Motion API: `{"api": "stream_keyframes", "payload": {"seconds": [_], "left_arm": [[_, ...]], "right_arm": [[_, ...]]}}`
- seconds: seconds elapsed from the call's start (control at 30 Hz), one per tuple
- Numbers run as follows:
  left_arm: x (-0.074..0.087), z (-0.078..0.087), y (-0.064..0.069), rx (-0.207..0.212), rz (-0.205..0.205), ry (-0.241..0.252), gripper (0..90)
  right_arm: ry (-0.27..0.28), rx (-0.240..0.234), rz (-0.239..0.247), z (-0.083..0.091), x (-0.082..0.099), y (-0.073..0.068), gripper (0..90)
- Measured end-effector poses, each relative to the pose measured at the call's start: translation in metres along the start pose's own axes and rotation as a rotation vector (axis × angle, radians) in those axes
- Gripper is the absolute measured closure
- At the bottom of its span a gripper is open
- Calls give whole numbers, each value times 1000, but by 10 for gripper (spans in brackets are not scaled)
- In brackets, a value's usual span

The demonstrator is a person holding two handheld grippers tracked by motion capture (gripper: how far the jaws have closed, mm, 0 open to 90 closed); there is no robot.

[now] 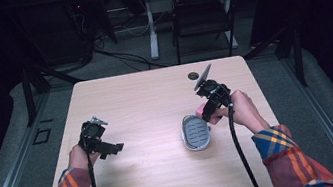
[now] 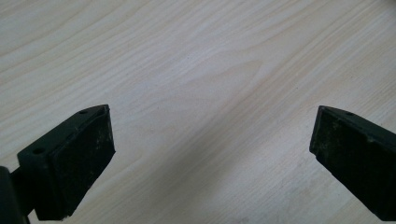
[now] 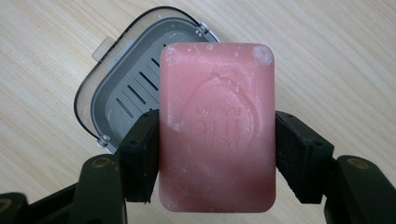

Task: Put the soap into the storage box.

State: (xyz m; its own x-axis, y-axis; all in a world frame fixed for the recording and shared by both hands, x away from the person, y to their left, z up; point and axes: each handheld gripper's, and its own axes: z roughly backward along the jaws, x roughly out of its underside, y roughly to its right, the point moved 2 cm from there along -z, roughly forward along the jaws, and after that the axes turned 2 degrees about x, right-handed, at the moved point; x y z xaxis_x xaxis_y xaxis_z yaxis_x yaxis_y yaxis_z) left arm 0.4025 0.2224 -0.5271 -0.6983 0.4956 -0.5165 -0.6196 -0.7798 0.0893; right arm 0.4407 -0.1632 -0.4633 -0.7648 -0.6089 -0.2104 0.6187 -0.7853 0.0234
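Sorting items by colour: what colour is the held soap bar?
Pink soap bar, clearest in the right gripper view.

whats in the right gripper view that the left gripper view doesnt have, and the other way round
Right gripper view alone: a pink soap bar clamped between the right gripper jaws, with a grey slotted soap dish on the table behind it. Left gripper view alone: the left gripper with jaws wide apart and nothing between them. Both share the pale wood-grain table.

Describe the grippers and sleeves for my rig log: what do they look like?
Both the left gripper and the right gripper are black, with blocky scuffed pads and a trailing black cable. A grey three-cornered plate tops the right. The sleeves are plaid: red, orange and blue.
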Motion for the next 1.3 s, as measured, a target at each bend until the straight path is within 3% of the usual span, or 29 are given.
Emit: {"api": "stream_keyframes", "payload": {"seconds": [1.3], "left_arm": [[-1, -1, 1, -1, -8, -5, 0]], "right_arm": [[-52, 11, 30, -19, -15, -14, 374]]}}
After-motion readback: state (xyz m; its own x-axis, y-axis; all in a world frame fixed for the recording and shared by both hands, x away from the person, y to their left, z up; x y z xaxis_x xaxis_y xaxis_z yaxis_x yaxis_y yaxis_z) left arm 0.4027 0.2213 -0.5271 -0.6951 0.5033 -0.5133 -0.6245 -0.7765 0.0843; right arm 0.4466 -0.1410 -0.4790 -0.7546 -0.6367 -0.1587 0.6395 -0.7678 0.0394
